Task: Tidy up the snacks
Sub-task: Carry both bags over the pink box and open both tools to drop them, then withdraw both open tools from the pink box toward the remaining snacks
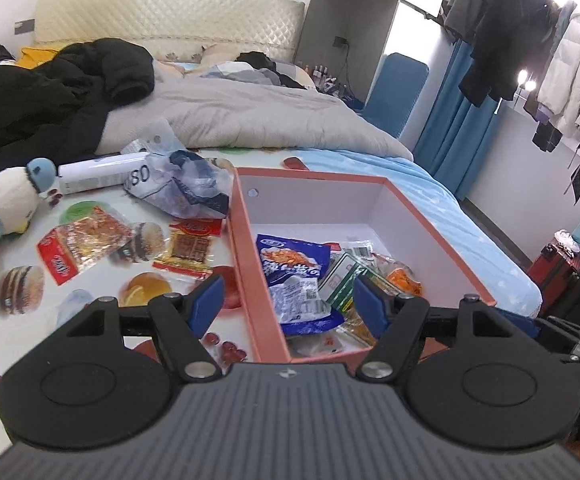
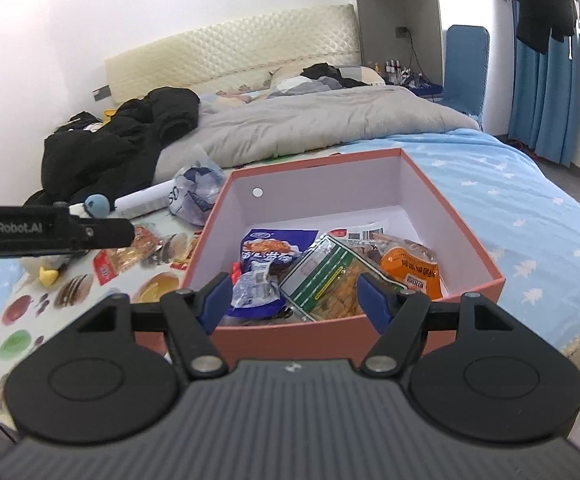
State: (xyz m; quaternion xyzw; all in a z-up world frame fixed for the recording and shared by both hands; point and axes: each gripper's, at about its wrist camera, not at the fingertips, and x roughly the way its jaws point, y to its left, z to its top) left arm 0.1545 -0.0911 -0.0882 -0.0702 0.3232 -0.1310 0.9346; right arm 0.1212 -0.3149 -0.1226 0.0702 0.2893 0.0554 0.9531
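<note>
Lettering "GenRobot.AI" marks the left gripper; both grippers' fingers spread wide, holding nothing.

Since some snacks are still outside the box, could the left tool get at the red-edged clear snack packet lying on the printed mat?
Probably yes: the left tool is open and empty, and the red-edged clear snack packet lies uncovered on the mat.

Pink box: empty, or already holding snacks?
Partly filled: the pink box holds a blue packet, an orange packet and others.
</note>
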